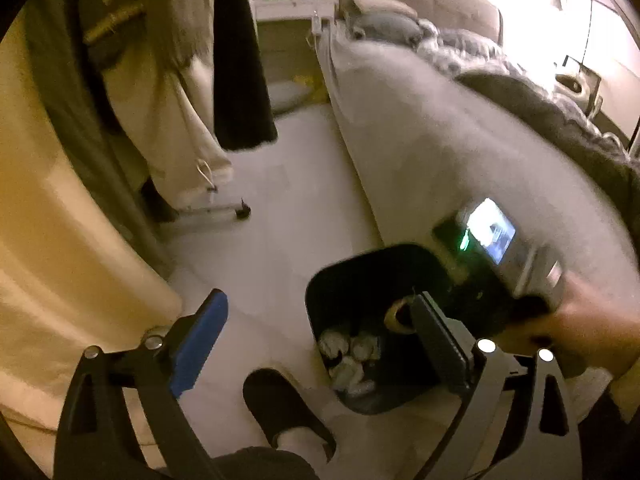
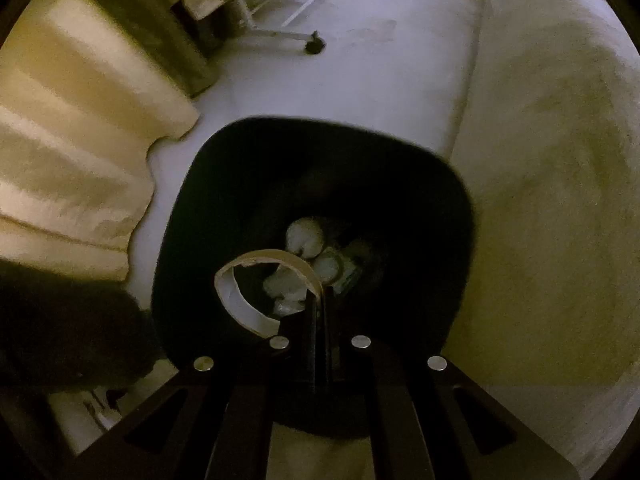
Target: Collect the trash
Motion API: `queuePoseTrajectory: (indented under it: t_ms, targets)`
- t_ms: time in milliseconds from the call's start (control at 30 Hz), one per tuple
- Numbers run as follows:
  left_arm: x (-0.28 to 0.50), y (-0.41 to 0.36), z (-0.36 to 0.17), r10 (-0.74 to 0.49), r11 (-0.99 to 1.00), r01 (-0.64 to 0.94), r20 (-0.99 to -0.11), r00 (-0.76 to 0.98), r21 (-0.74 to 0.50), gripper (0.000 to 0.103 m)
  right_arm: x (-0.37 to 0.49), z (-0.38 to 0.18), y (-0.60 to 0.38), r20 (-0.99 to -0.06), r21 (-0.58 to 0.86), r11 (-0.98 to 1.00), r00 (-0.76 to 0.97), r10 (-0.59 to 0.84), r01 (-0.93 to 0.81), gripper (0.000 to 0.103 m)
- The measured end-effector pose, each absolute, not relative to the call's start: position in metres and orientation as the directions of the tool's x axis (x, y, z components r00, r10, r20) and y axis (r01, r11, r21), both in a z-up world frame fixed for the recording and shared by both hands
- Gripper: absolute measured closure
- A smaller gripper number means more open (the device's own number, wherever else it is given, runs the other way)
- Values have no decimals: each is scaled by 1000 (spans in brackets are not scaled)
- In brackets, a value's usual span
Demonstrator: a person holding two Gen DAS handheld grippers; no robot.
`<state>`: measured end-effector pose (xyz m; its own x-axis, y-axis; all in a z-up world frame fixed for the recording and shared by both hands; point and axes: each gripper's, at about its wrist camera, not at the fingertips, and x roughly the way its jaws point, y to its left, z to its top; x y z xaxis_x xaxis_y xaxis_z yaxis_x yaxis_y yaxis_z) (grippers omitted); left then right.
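Observation:
A black trash bin (image 1: 320,280) (image 2: 224,184) stands on the pale floor beside the bed. Crumpled white trash (image 1: 352,356) (image 2: 304,236) lies at its bottom. My right gripper (image 2: 318,294) is shut on an empty cardboard tape ring (image 2: 264,258), pinching its wall, and holds it over the bin's mouth. The ring (image 1: 394,314) and the right gripper's body with its lit screen (image 1: 490,230) also show in the left wrist view. My left gripper (image 1: 320,320) is open and empty, its blue pad (image 1: 198,344) left of the bin.
A bed with a pale cover (image 1: 460,152) (image 2: 552,168) runs along the right. A cream curtain (image 1: 60,240) (image 2: 80,140) hangs on the left. A clothes rack foot with a caster (image 1: 242,211) (image 2: 314,46) stands on the floor. A dark slipper (image 1: 280,404) is beside the bin.

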<state>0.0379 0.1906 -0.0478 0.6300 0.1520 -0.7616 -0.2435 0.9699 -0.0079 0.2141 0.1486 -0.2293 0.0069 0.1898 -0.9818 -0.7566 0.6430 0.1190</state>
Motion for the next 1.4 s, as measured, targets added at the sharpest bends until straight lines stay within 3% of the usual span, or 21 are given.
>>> queuePoseTrajectory:
  t_ms: [100,133,167,200,600,700,767,967,1167,1400]
  targets:
    - [25,184,-27,167,972,-236,-733,659,8,7,206,-231,145,-983,116,644,4,183,-756,97]
    - [20,181,-20,168,972,-235,-722,671,8,6,201,-232,143,-983,121,645,-1,184,-754,84]
    - [15,179,-16,174,971,-237,-713,679,11,6,198,-231,142,-983,118,646,2,182,-754,60]
    - [11,173,-13,182,970,-242,-705,686,15,5,193,-230,141,-983,112,644,10,183,-757,53]
    - [-14,149,10,179,975,-219,-665,725,24,4,172,-180,103,-934,143,683,132,333,-717,51]
    - [-19,141,15,168,978,-210,-637,752,10,4,169,-157,86,-907,156,700,180,382,-697,45]
    - [-20,137,17,163,978,-207,-622,766,2,3,165,-132,67,-876,148,722,249,413,-675,31]
    - [-16,124,21,137,984,-178,-595,792,-10,3,143,-59,4,-759,110,804,473,448,-585,16]
    - [-17,102,30,134,990,-139,-549,825,31,3,100,2,-72,-635,34,881,670,384,-473,4]
    - [-17,87,37,122,992,-113,-496,859,48,3,66,34,-152,-537,23,954,801,263,-297,3]
